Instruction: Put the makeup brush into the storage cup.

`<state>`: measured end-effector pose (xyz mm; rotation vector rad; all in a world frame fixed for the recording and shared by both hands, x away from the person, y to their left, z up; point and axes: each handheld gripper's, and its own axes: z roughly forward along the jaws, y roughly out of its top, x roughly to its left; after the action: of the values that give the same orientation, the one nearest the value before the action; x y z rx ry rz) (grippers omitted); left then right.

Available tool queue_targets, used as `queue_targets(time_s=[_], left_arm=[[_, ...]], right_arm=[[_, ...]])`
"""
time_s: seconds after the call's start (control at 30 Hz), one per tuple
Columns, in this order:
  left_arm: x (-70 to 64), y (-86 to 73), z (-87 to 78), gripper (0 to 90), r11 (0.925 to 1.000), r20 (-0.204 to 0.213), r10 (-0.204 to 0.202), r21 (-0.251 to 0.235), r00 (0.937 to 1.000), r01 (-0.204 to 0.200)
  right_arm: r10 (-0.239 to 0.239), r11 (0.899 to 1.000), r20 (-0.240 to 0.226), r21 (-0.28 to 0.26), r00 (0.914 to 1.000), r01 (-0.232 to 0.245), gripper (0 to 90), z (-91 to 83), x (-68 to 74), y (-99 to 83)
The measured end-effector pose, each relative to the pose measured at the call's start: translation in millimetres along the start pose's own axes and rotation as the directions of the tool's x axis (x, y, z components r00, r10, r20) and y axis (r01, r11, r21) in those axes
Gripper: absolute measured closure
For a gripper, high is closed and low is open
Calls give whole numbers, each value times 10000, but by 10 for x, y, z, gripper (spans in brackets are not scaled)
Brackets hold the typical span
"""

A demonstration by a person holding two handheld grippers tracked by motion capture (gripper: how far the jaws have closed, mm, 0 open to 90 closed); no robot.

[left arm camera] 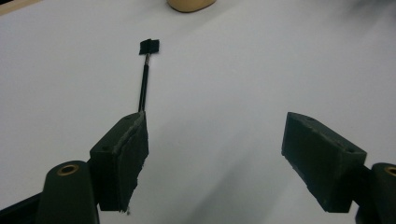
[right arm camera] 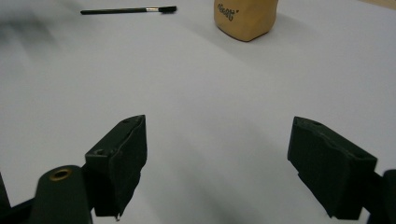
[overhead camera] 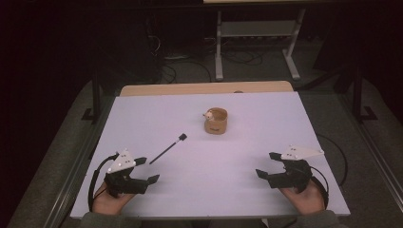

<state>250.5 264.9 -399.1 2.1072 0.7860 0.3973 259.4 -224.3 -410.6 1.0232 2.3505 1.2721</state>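
A tan cup (overhead camera: pixel 215 120) stands upright near the middle of the white table (overhead camera: pixel 247 161), with something small and pale at its rim. A thin black brush (overhead camera: pixel 168 148) lies flat to the cup's front left, its head pointing toward the cup. My left gripper (overhead camera: pixel 147 169) rests at the front left, open and empty, just short of the brush's handle end. The brush (left arm camera: pixel 145 77) runs away from the left jaw in the left gripper view. My right gripper (overhead camera: pixel 268 165) sits at the front right, open with nothing in it. Cup (right arm camera: pixel 245 18) and brush (right arm camera: pixel 127 10) lie far ahead of it.
A wooden tabletop strip (overhead camera: pixel 204 88) borders the far edge of the white surface. Beyond it stand a metal shelf frame (overhead camera: pixel 256 38) and cables on a dark floor. Black cables trail from both grippers near the table's front corners.
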Motion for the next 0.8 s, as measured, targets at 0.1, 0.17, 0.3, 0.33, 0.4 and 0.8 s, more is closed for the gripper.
queue_targets(time_s=[0.1, 0.17, 0.3, 0.33, 0.4, 0.8], left_arm=[[4, 19, 14, 235, 9999, -20, 65, 109, 10000, -65], [16, 46, 32, 243, 9990, -83, 265, 361, 9996, -262], [75, 116, 73, 259, 9973, 8, 405, 615, 9992, -405], [96, 135, 80, 266, 9968, 19, 421, 681, 9991, -421], [146, 180, 93, 281, 9954, 34, 447, 844, 9990, -448], [396, 517, 352, 342, 9812, 148, 470, 1866, 9988, -490]], right_arm=[[22, 10000, -1, -14, 10000, -22, 187, -2, 4, 0], [92, 10000, -24, -5, 10000, -92, 183, -1, -6, 0], [74, 10000, -117, 57, 9999, -73, 182, 8, -11, 2], [76, 9999, -142, 133, 9999, -74, 182, 15, -4, 9], [75, 9999, -143, 142, 9999, -73, 182, 16, -2, 11], [39, 9999, -240, 129, 9997, -36, 184, 22, -19, 35]])
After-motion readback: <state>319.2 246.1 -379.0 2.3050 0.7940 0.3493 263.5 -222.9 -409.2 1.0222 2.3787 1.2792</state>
